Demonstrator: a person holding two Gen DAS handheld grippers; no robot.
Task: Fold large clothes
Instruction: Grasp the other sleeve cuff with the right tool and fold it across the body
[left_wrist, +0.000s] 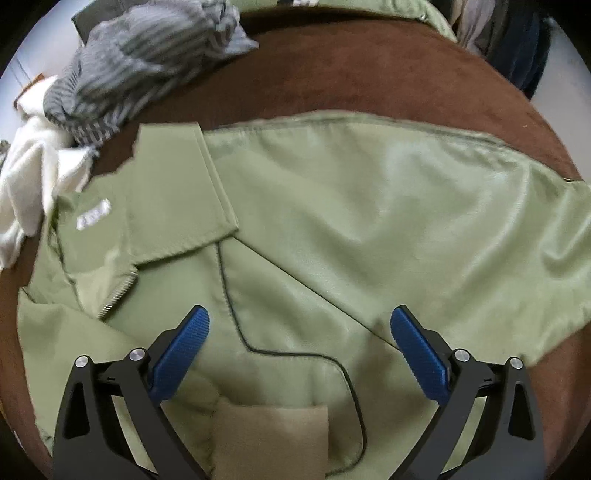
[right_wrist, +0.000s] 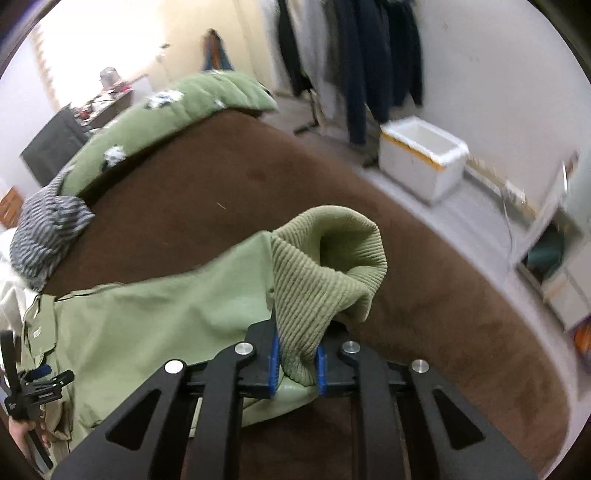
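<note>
In the left wrist view, a white cloth (left_wrist: 26, 184) is seen at the far left, touching a striped garment (left_wrist: 125, 74) heaped at the upper left; both lie on the brown bed (left_wrist: 369, 66); the green jacket (left_wrist: 332, 206) is spread flat across the bed's middle, collar flap (left_wrist: 177, 192) and zip (left_wrist: 118, 295) to the left, a tan patch (left_wrist: 269, 439) at the near edge; the left gripper (left_wrist: 299, 317) is held over the jacket with jaws spread wide, nothing between them. In the right wrist view, the left gripper (right_wrist: 40, 373) is seen at the far left edge, over the jacket (right_wrist: 155, 325); a green pillow (right_wrist: 166, 122) lies at the bed's far side; the ribbed cuff (right_wrist: 325, 266) is clamped in the right gripper (right_wrist: 297, 365), jaws closed tight on it, sleeve raised off the bed (right_wrist: 221, 177); a white box (right_wrist: 421, 158) stands on the floor at the right.
</note>
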